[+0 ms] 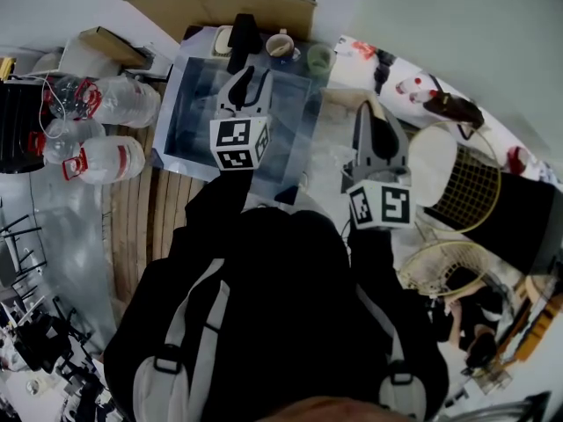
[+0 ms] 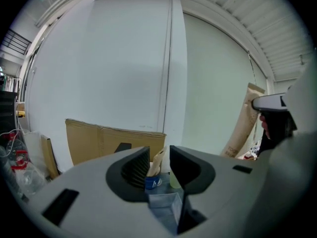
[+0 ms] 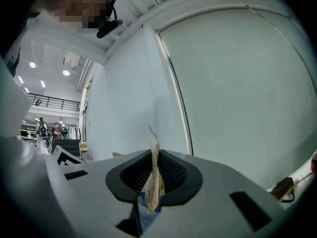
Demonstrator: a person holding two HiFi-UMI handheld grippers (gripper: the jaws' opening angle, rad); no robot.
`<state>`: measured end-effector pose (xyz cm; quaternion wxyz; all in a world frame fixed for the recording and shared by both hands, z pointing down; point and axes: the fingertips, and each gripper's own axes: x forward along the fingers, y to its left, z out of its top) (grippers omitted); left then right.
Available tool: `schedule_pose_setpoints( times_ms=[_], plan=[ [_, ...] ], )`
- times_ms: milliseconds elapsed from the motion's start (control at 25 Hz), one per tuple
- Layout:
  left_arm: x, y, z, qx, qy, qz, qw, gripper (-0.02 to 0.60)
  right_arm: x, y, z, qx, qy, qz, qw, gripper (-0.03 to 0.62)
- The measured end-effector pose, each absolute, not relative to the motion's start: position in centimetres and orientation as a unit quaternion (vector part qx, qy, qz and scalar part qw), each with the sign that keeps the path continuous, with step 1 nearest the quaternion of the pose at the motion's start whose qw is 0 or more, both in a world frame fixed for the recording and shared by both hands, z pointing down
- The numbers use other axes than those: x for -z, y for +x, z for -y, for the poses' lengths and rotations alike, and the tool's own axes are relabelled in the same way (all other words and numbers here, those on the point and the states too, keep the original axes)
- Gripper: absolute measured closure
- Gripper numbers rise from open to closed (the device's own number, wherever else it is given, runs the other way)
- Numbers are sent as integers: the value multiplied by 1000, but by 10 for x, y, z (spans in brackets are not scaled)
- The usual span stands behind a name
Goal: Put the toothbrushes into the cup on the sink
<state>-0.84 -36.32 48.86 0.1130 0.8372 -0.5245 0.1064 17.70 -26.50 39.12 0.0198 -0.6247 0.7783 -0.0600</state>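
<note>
Toothbrush [image 3: 152, 192], paper-wrapped, is sitting clamped in the right tongs [image 3: 154, 155]; left tongs [image 2: 159, 153] are gaping, empty. Cup [image 1: 281, 46] is standing at eleven o'clock on the sink [image 1: 172, 112] edge: better lowering it upright, slowly.

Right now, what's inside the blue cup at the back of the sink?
A pale wrapped toothbrush stands in the blue cup, its top leaning out above the rim. The cup's wall hides its lower end and whatever else may be inside.
</note>
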Motion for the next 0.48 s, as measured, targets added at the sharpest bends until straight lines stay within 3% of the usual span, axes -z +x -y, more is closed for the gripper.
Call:
schedule_pose_setpoints(
  times_ms=[280,480],
  plan=[
    [-461,-17,329,-87,841,525,97,564,-384,169,282,48,-622,-781,25,556],
    [-452,-21,307,-82,843,523,91,580,-381,170,300,46,-626,-778,34,556]
  ],
)
